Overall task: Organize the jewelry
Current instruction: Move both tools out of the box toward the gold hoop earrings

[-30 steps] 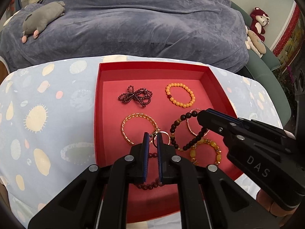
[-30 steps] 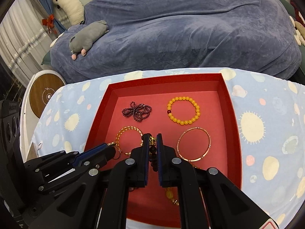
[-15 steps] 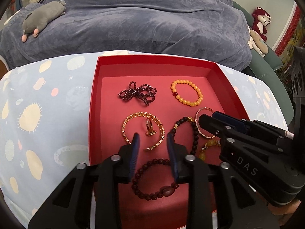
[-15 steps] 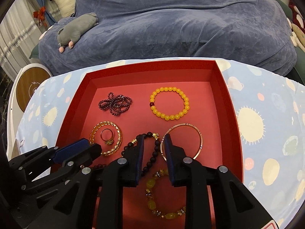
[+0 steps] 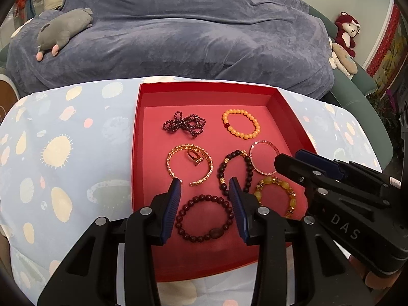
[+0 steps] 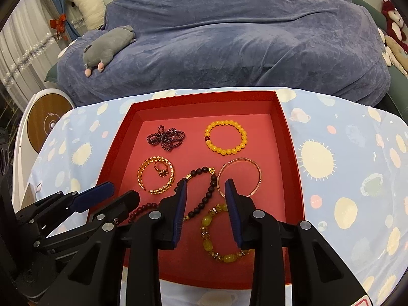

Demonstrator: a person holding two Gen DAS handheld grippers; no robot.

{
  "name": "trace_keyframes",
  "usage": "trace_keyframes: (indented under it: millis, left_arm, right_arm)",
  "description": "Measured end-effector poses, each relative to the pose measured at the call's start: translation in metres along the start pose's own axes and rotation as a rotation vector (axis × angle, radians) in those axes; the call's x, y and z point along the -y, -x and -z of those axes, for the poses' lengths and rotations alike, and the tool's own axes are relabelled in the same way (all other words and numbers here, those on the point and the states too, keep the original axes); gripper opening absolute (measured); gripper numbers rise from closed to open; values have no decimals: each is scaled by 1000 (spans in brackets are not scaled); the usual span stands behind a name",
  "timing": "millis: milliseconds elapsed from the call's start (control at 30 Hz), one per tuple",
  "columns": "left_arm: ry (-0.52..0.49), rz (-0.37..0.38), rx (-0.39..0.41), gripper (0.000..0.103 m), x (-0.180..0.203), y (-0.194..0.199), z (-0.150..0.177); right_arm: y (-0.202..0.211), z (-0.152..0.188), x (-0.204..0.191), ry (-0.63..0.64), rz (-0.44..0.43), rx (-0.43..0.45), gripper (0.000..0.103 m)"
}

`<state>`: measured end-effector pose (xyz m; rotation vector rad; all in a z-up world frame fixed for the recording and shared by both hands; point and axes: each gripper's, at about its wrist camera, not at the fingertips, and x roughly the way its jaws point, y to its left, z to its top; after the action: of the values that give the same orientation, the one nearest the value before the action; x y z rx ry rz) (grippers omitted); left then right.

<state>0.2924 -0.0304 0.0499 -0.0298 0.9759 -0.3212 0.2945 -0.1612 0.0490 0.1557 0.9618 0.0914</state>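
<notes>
A red tray (image 5: 136,137) (image 6: 290,137) holds several pieces of jewelry. A gold ring (image 5: 195,157) (image 6: 161,169) lies inside an open gold bangle (image 5: 176,153). A black bead bracelet (image 5: 230,156) (image 6: 204,199) lies beside a thin rose-gold bangle (image 6: 257,176). A dark red bead bracelet (image 5: 204,219), a yellow stone bracelet (image 6: 206,244), an orange bead bracelet (image 6: 225,137) and a dark purple bead strand (image 6: 165,137) also lie there. My left gripper (image 5: 205,186) is open and empty above the dark red bracelet. My right gripper (image 6: 205,186) is open and empty above the black bracelet.
The tray sits on a light blue patterned cloth (image 5: 63,153). Behind it is a blue-grey blanket (image 5: 191,30) with a grey plush animal (image 5: 63,29). Red and beige plush toys (image 5: 346,33) sit at the right. A round wooden disc (image 6: 48,122) stands left of the table.
Both grippers opened and drew back. The left one let go of the gold ring, which now lies inside the gold bangle. The right one let go of the black bead bracelet.
</notes>
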Motion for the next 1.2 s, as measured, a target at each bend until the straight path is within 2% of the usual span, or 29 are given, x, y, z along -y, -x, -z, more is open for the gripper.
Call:
trace_keyframes:
  millis: [333,700,1000,1200]
  left_arm:
    - [-4,8,17,37,9,34,19]
    - [-4,22,19,37,21,66,49]
    - [-6,14,5,37,26,86,85]
    - [8,-11,-22,37,20,94,116]
  right_arm:
    - [36,18,-7,11,4,19,32]
    - [71,53,-11,14,12,23,32]
    - [96,93,-5,-3,37,16,32]
    - [104,129,10,-28,68,-23,32]
